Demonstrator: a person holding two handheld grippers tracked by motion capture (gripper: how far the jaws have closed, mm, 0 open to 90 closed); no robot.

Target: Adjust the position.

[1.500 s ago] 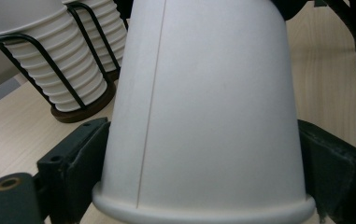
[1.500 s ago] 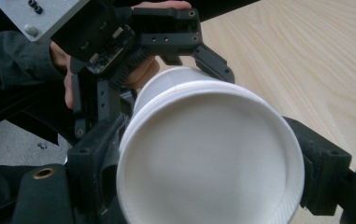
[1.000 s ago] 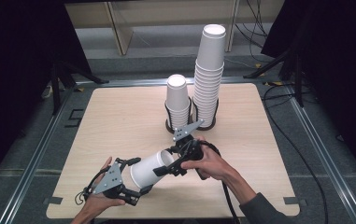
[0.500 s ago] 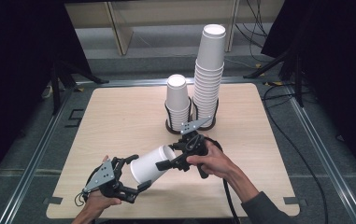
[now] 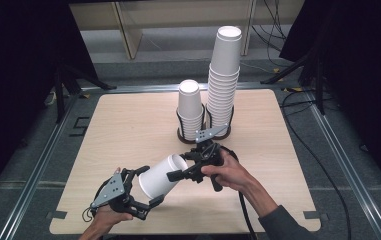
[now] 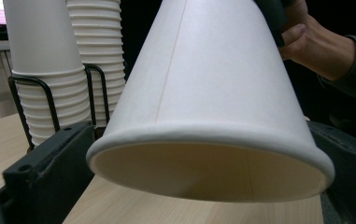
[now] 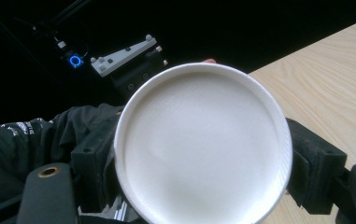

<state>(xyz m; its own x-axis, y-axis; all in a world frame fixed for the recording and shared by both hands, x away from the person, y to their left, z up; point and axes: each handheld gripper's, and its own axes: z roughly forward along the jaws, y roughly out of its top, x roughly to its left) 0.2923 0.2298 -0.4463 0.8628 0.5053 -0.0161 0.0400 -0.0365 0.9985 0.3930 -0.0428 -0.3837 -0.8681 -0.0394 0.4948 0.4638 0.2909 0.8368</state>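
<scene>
No legible text, label, brand, number or sign appeared on any object in these views.

White paper cup (image 5: 161,176): plain, tapered, faint vertical seam down its wall (image 6: 168,70), rolled rim at the mouth. Lies tipped on its side, off the table (image 5: 128,130), above the near middle of it. In the high view one end points up and right toward the right hand-held gripper (image 5: 188,169), whose jaws clamp that end from both sides; the other end points down and left, between the spread jaws of the left hand-held gripper (image 5: 145,192), which have just been opening and do not press on it. The right gripper view looks square onto a round white end (image 7: 202,144). Undented, clean.
</scene>
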